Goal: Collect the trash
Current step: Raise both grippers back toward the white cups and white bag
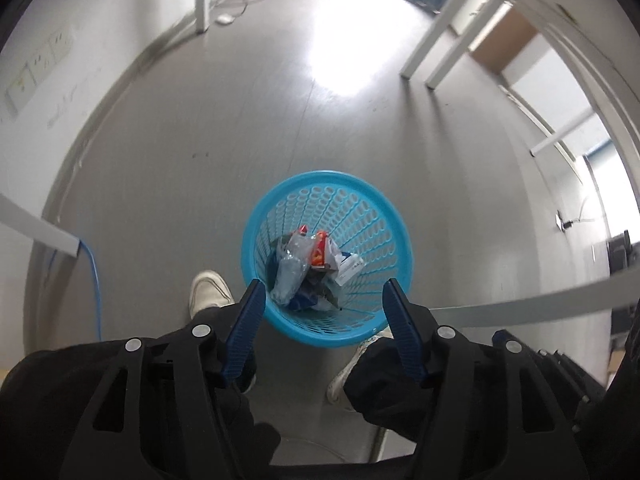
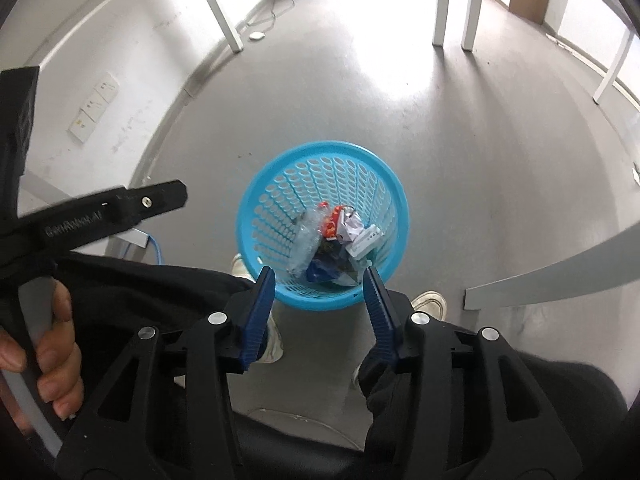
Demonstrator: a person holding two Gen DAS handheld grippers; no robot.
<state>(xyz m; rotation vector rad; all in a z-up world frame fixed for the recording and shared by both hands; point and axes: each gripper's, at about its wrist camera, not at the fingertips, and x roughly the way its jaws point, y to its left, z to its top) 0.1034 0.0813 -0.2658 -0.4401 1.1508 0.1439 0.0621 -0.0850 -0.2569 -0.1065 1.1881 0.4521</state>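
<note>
A blue mesh wastebasket [image 1: 280,208] [image 2: 276,184] stands on the grey floor below both grippers. Inside lie a crushed clear plastic bottle [image 1: 289,268] [image 2: 306,240], an orange-red wrapper [image 1: 319,249] [image 2: 331,222], a small white box [image 1: 349,268] [image 2: 365,242] and dark blue wrapping [image 2: 320,270]. My left gripper [image 1: 325,288] hangs open above the basket's near rim with nothing between its blue pads [image 1: 248,332]. My right gripper [image 2: 320,276] is likewise open and empty above the near rim. The left gripper's black body shows at the left of the right wrist view, held by a hand [image 2: 52,364].
The person's white shoes [image 1: 209,290] [image 2: 430,304] and dark trouser legs [image 1: 384,384] stand by the basket. White table legs [image 1: 432,36] [image 2: 440,4] rise beyond. A blue cable [image 1: 94,280] runs along the left wall, with wall sockets [image 2: 94,106] above. A table edge [image 2: 560,276] juts in at the right.
</note>
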